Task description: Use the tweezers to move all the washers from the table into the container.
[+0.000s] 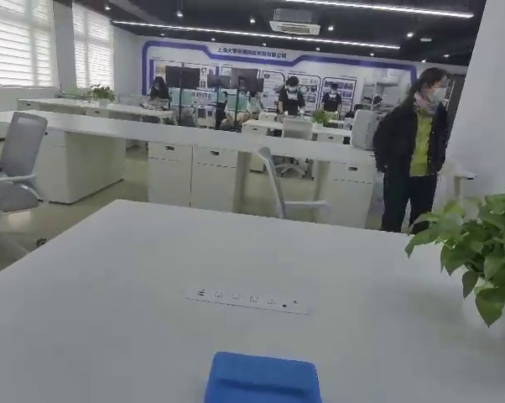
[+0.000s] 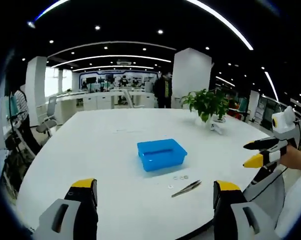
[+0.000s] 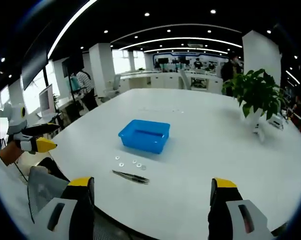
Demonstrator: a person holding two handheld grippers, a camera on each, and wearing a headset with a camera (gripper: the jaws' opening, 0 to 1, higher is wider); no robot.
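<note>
A: Washers, where?
B: Small cluster of washers (image 3: 130, 161) flat on the white table (image 3: 215, 150), just on the near side of the blue container (image 3: 144, 135), not touching it.
A: Tweezers?
B: The tweezers (image 3: 131, 177) lie flat right beside the washers, btwn them & the table's near edge. Nothing grips them.
A: Grippers?
B: The left gripper (image 2: 154, 185) has its jaws spread wide w/ nothing btwn, held off the near edge, aimed at the container. The right gripper (image 3: 150, 182) is the same: spread wide, nothing held. Each shows at the side of the other's view, jaws parted.
A: Around that?
B: Potted plant (image 1: 483, 243) at the table's right side. Socket strip (image 1: 248, 300) in the tabletop beyond the container. Person in dark jacket (image 1: 412, 151) standing past the table. Office desks & a chair (image 1: 13, 164) behind.
</note>
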